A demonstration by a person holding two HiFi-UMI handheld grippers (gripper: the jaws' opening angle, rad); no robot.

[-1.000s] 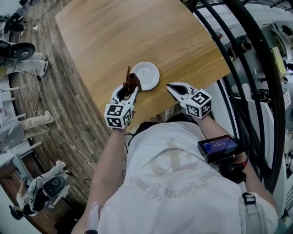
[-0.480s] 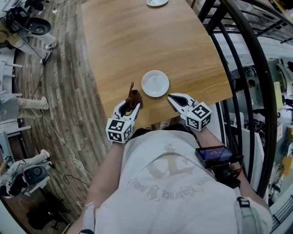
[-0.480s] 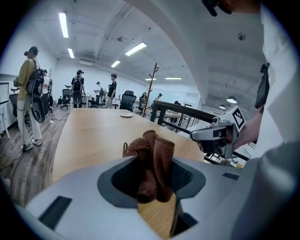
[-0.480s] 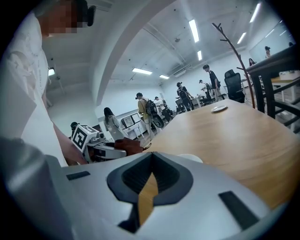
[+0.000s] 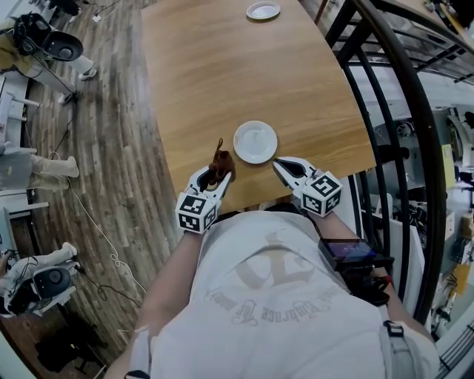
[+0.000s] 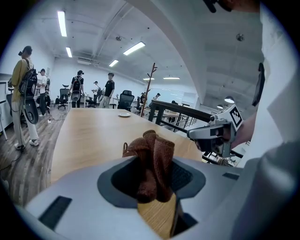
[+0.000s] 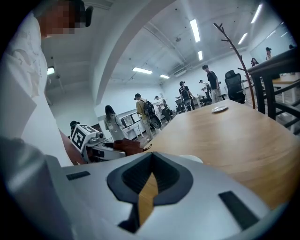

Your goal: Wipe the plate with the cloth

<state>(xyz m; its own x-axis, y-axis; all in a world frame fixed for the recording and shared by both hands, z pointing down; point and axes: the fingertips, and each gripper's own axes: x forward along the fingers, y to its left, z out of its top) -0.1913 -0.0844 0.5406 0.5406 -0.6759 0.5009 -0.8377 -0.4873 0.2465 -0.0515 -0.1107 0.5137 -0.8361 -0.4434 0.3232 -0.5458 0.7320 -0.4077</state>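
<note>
A small white plate [image 5: 255, 141] lies near the front edge of the wooden table [image 5: 222, 74]. My left gripper [image 5: 217, 170] hovers just left of and below the plate, shut on a crumpled brown cloth [image 5: 221, 161] that bulges up between its jaws [image 6: 153, 157]. The cloth sits apart from the plate's rim. My right gripper [image 5: 277, 162] is shut with nothing in it, its tip just off the plate's lower right edge. In the right gripper view, the plate's rim [image 7: 191, 159] peeks over the shut jaws, and the left gripper [image 7: 96, 140] with the cloth [image 7: 127, 146] shows at the left.
A second white plate [image 5: 263, 9] rests at the table's far end. Black railings [image 5: 385, 111] run along the table's right side, plank floor with equipment [image 5: 44, 44] along the left. Several people stand at the far end of the room [image 6: 28, 89].
The left gripper with the cloth has drawn back from the plate's left rim toward the table's front edge. The head view has shifted, so the far plate now shows.
</note>
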